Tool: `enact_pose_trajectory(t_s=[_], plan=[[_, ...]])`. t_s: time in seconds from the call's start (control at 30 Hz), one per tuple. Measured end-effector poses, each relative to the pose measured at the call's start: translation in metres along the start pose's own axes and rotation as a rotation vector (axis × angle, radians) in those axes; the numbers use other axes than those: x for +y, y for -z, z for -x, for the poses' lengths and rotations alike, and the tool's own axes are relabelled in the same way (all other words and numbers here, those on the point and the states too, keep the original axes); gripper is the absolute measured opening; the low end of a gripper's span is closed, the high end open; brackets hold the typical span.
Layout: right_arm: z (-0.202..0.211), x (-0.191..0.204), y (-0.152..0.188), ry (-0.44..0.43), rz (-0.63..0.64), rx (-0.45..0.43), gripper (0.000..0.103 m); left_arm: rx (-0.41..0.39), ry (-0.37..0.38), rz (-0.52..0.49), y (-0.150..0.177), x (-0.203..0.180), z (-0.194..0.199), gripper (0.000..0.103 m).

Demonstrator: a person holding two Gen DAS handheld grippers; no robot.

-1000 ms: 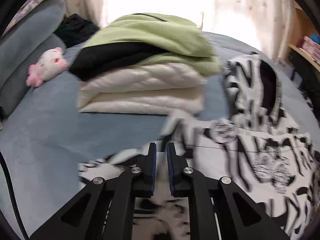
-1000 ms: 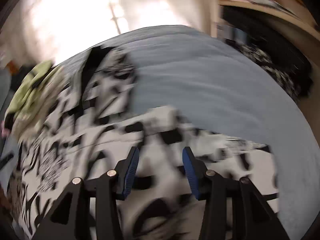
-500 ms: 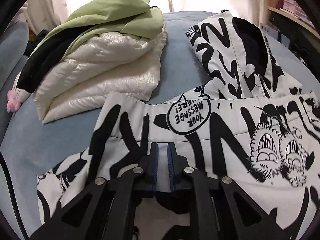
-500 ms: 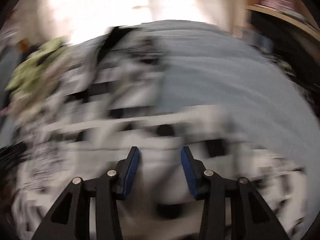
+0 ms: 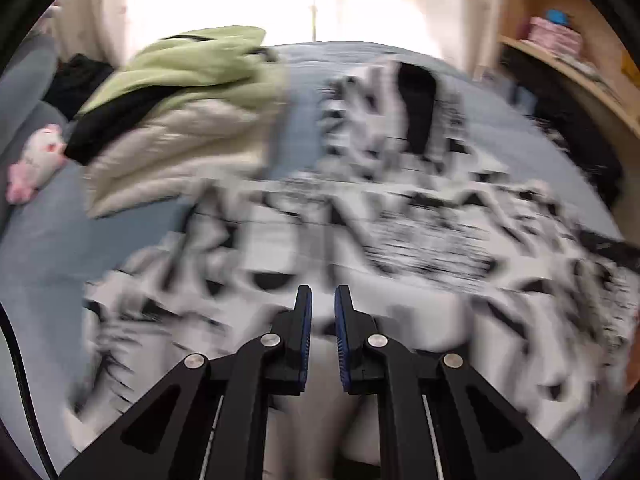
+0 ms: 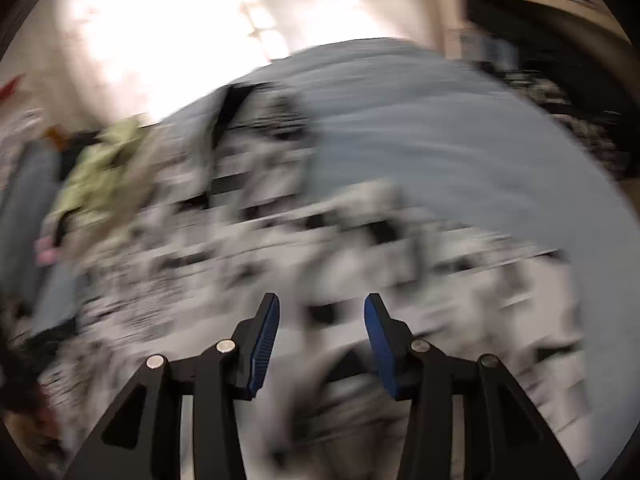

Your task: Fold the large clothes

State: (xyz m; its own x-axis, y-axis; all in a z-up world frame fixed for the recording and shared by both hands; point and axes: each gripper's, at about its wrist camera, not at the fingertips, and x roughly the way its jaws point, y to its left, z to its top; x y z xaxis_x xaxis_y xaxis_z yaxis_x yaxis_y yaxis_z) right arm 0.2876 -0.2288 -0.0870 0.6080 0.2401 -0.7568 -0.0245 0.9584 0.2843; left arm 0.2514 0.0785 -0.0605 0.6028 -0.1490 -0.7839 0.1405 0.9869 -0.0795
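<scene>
Blue-grey bedding covers the bed (image 5: 48, 264) that we work over, with bright curtained windows behind it. Nearest us, our left claw (image 5: 319, 300) has its blue pads almost together, a narrow slit between them; blur keeps us from telling whether cloth is pinched there. Our right claw (image 6: 322, 308) has its jaws moderately apart and opening, with nothing pressed between the pads. Both hover over the black-and-white printed garment (image 5: 420, 240), which lies spread on the bed, its long axis running side to side across our view, one part with a black band reaching away toward the window. Beyond the garment's left end sits a stack of folded clothes (image 5: 180, 120), green on top. Left of the stack lies a pink plush toy (image 5: 34, 164).
</scene>
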Motion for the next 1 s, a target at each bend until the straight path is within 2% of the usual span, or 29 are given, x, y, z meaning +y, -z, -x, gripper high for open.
enact_pose_trajectory(t_s=[0.1,0.17,0.27,0.33,0.37,0.4,0.47,0.5,0.53,0.57,0.63,0.73,0.87,1.0], plan=[[-0.006,0.055,0.017,-0.137,0.059,0.043,0.045,0.026,0.06,-0.018,0.011,-0.038,-0.003,0.01],[-0.017,0.077,0.028,-0.193,0.077,0.091,0.045,0.072,0.041,-0.026,0.021,-0.054,-0.015,0.01],[-0.036,0.083,0.046,-0.122,0.14,0.141,0.045,0.084,-0.041,-0.038,0.035,-0.055,-0.029,0.013],[-0.035,0.064,0.05,-0.088,0.154,0.137,0.044,0.071,-0.113,-0.037,0.039,-0.039,-0.026,0.013],[-0.03,0.048,0.05,-0.036,0.151,0.122,0.045,0.077,-0.14,-0.02,0.041,-0.023,-0.024,0.013],[-0.023,0.025,0.048,0.063,0.135,0.109,0.045,0.084,-0.154,-0.003,0.042,-0.01,-0.025,0.013],[-0.008,-0.023,0.047,0.159,0.07,0.093,0.045,0.074,-0.18,0.034,0.05,0.024,-0.017,0.012],[0.002,-0.055,0.048,0.219,0.025,0.082,0.041,0.071,-0.221,0.046,0.055,0.039,-0.01,0.012],[0.011,-0.078,0.05,0.225,-0.016,0.071,0.034,0.071,-0.259,0.052,0.058,0.048,-0.007,0.012],[0.025,-0.102,0.054,0.189,-0.066,0.059,0.017,0.069,-0.296,0.064,0.063,0.06,-0.001,0.012],[0.043,-0.123,0.061,0.234,-0.093,0.047,0.013,0.075,-0.291,0.101,0.071,0.08,0.007,0.012],[0.06,-0.135,0.072,0.207,-0.115,0.037,0.014,0.084,-0.301,0.129,0.079,0.09,0.015,0.012],[0.063,-0.124,0.072,0.27,-0.082,0.048,0.019,0.107,-0.327,0.126,0.082,0.087,0.018,0.012],[0.06,-0.107,0.068,0.3,-0.072,0.072,0.037,0.138,-0.303,0.139,0.08,0.087,0.026,0.012]])
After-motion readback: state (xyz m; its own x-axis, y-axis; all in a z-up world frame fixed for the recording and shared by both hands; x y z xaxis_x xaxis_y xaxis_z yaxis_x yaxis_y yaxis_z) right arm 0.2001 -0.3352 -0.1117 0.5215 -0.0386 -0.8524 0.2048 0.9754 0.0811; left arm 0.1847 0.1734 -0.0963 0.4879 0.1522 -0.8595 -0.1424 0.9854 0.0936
